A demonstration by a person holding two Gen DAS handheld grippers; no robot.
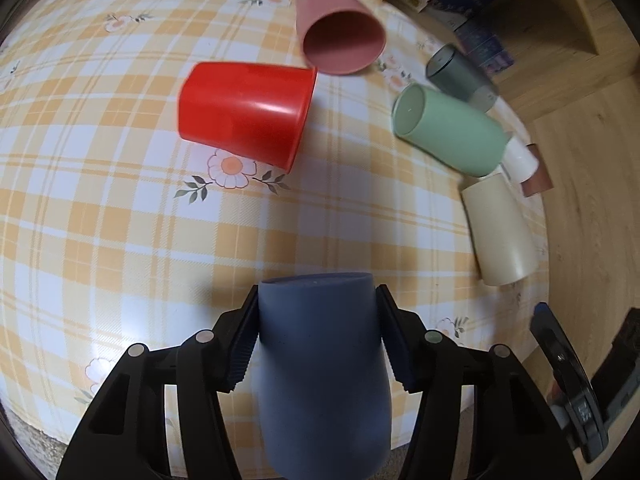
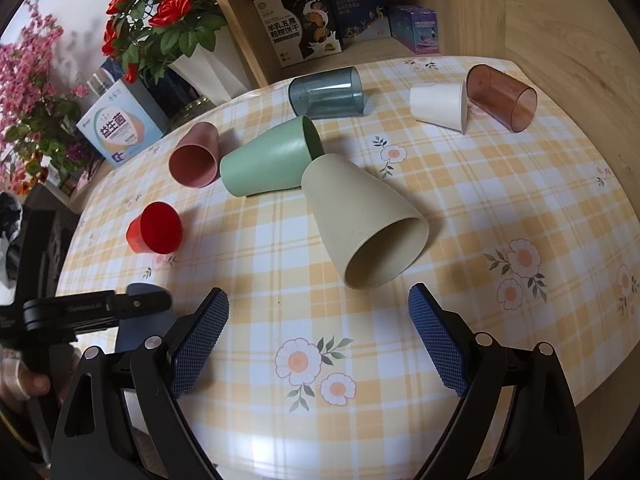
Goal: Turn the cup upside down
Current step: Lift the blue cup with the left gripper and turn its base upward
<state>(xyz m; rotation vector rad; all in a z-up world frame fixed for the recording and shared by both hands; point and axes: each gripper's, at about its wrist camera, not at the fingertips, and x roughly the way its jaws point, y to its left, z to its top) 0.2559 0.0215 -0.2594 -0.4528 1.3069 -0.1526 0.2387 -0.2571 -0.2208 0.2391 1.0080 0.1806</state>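
- left gripper (image 1: 318, 340) is clamped on the matte blue-grey plastic cup (image 1: 324, 372), held over the near edge of the checked-cloth table (image 1: 120, 240)
- right gripper (image 2: 318, 340) hangs spread wide, nothing in it, near the tipped beige cup (image 2: 360, 220)

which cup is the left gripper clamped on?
The dark blue cup, pinched between the left gripper jaws. Every other cup lies loose on the table.
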